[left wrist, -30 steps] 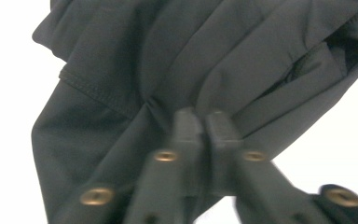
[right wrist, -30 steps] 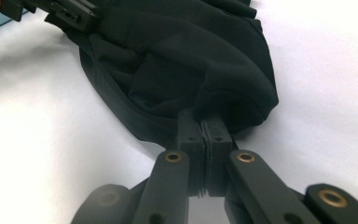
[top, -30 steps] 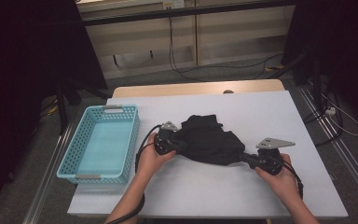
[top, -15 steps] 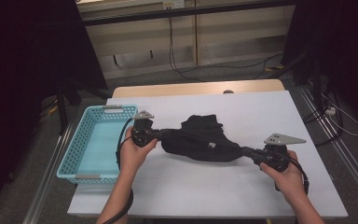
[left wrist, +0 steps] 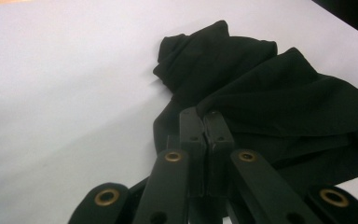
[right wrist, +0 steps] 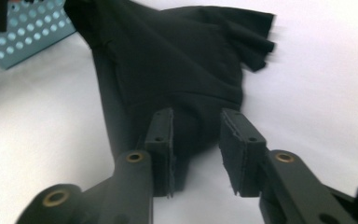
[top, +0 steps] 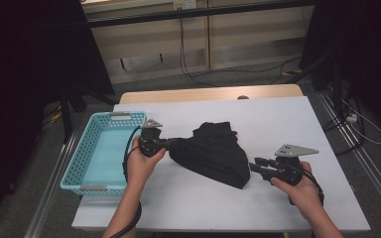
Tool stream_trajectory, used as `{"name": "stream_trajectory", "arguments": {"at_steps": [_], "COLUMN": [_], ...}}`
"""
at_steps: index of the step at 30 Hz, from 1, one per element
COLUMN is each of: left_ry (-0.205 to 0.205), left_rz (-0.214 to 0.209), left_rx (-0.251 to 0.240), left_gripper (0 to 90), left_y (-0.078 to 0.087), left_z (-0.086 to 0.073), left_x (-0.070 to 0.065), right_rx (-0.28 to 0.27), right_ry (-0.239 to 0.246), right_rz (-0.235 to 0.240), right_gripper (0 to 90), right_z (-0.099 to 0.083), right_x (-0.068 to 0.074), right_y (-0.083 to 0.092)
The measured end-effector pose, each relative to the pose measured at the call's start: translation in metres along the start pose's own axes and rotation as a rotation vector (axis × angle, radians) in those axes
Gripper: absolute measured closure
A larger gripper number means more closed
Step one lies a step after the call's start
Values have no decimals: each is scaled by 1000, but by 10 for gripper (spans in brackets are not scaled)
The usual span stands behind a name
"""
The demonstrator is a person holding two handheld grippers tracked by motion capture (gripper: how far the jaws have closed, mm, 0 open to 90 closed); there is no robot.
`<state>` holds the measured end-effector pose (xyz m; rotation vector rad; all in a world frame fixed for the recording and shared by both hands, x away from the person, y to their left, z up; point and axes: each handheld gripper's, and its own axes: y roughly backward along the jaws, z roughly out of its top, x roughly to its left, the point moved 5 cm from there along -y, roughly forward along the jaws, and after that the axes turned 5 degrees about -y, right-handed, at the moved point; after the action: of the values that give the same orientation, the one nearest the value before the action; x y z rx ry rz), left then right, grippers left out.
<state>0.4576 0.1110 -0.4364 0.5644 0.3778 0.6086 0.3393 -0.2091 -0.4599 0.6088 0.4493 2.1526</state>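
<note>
Left gripper [top: 167, 144] clamps the black cloth [top: 213, 153] beside the turquoise basket [top: 99, 148], having dragged it basketward; right gripper [top: 254, 164] has just opened, seemingly releasing its corner.

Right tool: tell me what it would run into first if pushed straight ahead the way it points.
The black cloth. The right tool stands open, its jaws having just opened, with the cloth's near corner lying right before them, probably already between them.

High view: table [top: 278, 124] evenly lit from above, surroundings v. dark, slightly soft. Gripper views: near jaws blurred, table's far edge washed out w/ glare; black cloth [right wrist: 177, 60] swallows detail, faint shadows.
</note>
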Motion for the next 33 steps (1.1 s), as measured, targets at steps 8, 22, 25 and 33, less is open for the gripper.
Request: {"name": "stream_trajectory", "arguments": {"at_steps": [8, 22, 25, 33], "left_ry": [-20, -38, -55, -59], "left_rz": [-32, -48, -46, -30], "left_rx": [1, -4, -2, -3], "left_gripper": [883, 853, 743, 396], "left_y": [-8, -10, -12, -17], "left_z": [2, 1, 0, -5], "left_x": [-9, -13, -14, -15], "right_rx": [46, 58, 27, -37], "right_ry": [90, 153, 117, -4], "right_rz": [-40, -137, -143, -183], "right_gripper": [445, 789, 839, 847], "right_z": [3, 5, 7, 6], "right_x": [16, 10, -1, -33], "right_y": [-22, -28, -17, 11]}}
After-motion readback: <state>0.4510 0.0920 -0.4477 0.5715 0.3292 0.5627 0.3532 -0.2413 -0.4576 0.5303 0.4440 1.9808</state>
